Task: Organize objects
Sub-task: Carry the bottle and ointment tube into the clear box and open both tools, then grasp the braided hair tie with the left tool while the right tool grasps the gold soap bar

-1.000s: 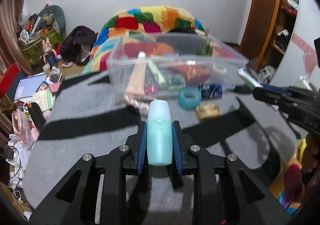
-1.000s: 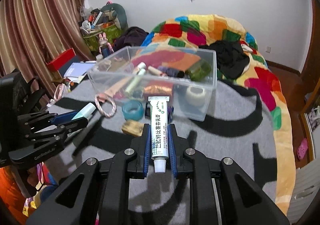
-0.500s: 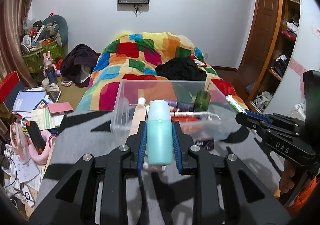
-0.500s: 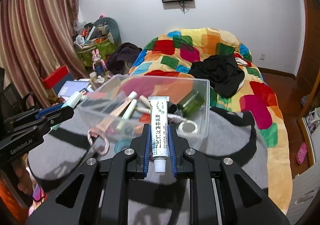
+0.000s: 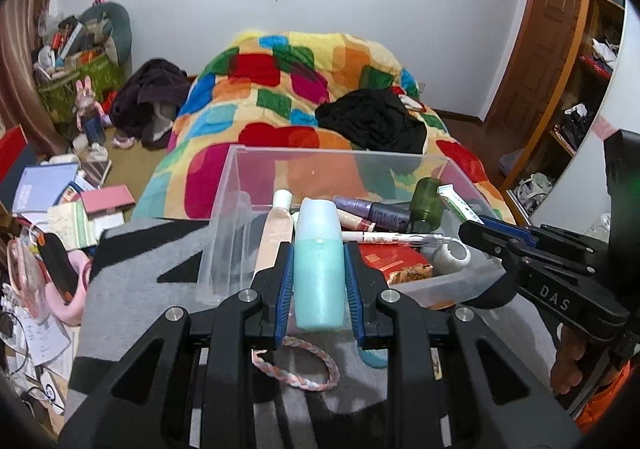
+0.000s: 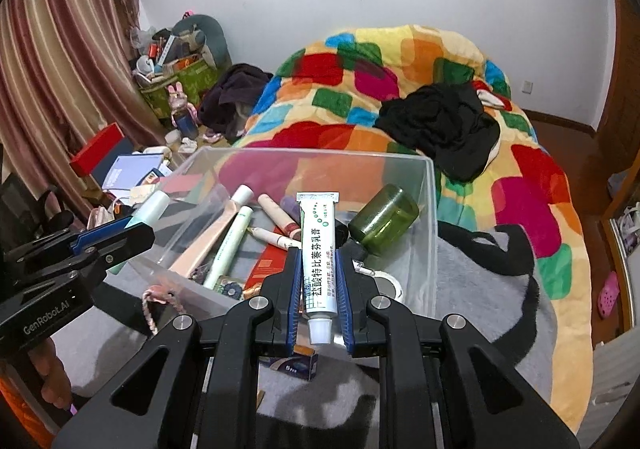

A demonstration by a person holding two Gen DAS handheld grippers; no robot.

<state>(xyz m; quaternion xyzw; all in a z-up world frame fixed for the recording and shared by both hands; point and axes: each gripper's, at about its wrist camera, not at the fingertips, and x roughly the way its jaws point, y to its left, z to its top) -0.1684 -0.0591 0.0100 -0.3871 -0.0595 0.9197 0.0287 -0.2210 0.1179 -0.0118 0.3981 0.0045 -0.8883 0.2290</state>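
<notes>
Left wrist view has your left gripper (image 5: 319,269) clamped on the teal bottle (image 5: 319,267) right at the clear bin's (image 5: 240,185) near wall — and your right gripper (image 6: 319,281) pinches the white ointment tube (image 6: 318,261) over that bin.

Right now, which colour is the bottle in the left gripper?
Pale turquoise bottle, clearest in left wrist view.

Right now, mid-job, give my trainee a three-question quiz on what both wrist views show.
1. True or false: the left claw is shut on a teal bottle.
2. What does the right claw hold? A) green jar B) white tube C) tape roll
3. Fill in: the green jar lies inside the clear ___.

Key: 1 true; 2 B; 3 bin.
</notes>
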